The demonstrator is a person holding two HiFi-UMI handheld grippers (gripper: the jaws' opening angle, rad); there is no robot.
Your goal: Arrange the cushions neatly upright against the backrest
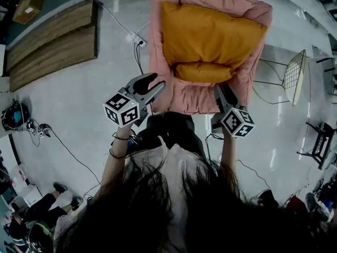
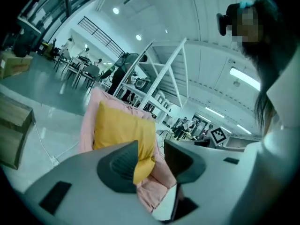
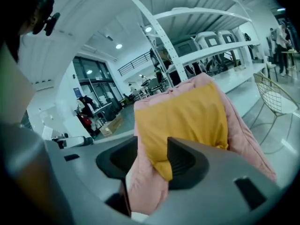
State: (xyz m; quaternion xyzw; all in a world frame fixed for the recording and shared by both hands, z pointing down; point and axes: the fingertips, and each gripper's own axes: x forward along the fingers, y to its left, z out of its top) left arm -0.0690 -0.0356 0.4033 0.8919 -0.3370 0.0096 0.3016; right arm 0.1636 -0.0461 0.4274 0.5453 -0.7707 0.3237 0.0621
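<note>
You had the big cushion (image 1: 210, 33) standing against the backrest of the pink armchair (image 1: 157, 62), fairly square between the arms, so that part of the job looked done. The small cushion (image 1: 202, 71) sat low in front of it, touching its bottom edge; from above it read as lying along the seat rather than propped up, though the pictures did not settle how far it leaned. By my reading that small one was what was left: stand it up and centre it against the big one.

Your left tool (image 1: 152, 86) hung in the air short of the front of the seat, jaws apart with nothing between them. Your right tool (image 1: 225, 95) was just at the seat's front edge, jaws likewise apart and empty; the cushions only showed beyond the gap in each tool's own view. Neither tool touched a cushion.

Around you, a wire chair (image 1: 295, 75) stood to the right of the armchair, a power strip (image 1: 136, 38) and its cable lay on the floor just left of it, and wooden boards (image 1: 52, 41) lay further left, well apart. Nothing stood between your tools and the seat
</note>
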